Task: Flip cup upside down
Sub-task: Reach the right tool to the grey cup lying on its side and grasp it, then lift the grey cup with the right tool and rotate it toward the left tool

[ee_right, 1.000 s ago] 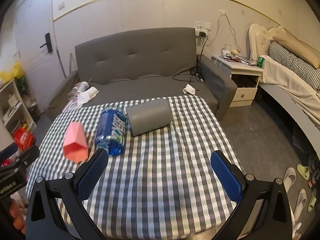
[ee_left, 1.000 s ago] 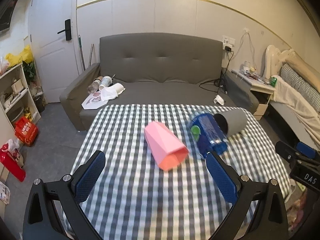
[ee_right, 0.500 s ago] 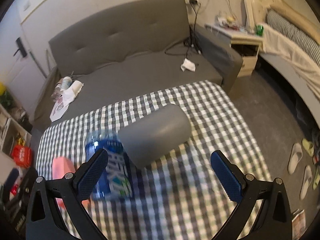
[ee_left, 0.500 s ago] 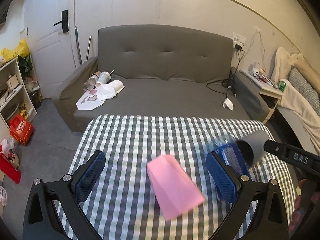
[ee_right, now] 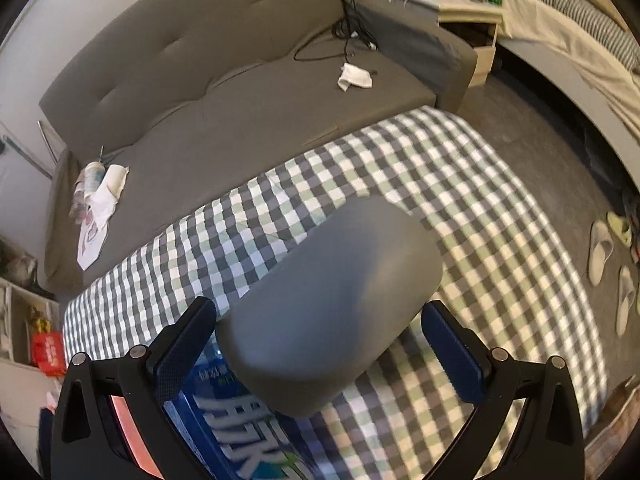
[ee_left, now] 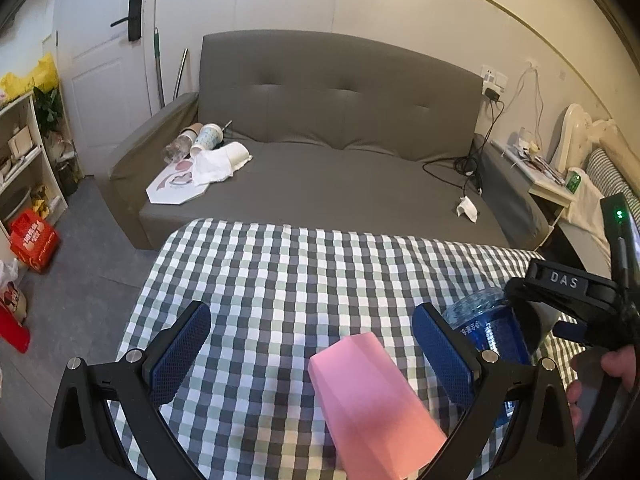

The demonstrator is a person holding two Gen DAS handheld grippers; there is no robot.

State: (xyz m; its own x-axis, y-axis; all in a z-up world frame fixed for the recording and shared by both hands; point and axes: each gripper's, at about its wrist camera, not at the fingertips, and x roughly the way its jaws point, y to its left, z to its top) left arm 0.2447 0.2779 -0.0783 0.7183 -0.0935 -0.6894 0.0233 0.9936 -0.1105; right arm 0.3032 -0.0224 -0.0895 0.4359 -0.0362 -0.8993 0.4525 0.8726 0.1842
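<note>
- Cups first: the pink cup (ee_left: pixel 372 408) lay on its side on the checked table (ee_left: pixel 280 280), between the spread fingers of the left hand-held gripper (ee_left: pixel 312 354), nearer the right-side finger, untouched by either pad as far as the view showed.
- That left hand-held gripper was released, wide apart, its blue pads (ee_left: pixel 180 354) hovering low over the cloth.
- Over on the other side, the grey cup (ee_right: pixel 332 304) also lay on its side, filling the gap of the right hand-held gripper (ee_right: pixel 320 350), which stood released and gaped around it; the left-side pad (ee_right: pixel 184 352) sat very close to the cup wall, but contact could not be told.
- Just beside the grey cup, pressed against its near-left flank, lay the blue bottle (ee_right: pixel 232 420), label up with white lettering, partly behind the left-side finger.
- A sliver of pink showed at the bottom left corner of the right wrist view, behind the gripper frame.
- From the left wrist view, the bottle (ee_left: pixel 492 332) sat right of the pink cup, with the other gripper's black body and the person's fingers (ee_left: pixel 616 364) at the right edge.
- Farther back, the cloth ran to the table's far edge.
- Beyond it stood a grey sofa (ee_left: pixel 320 120) carrying paper cups and a white cloth (ee_left: pixel 212 160) at its left end, with a black cable trailing across the seat on the right.
</note>
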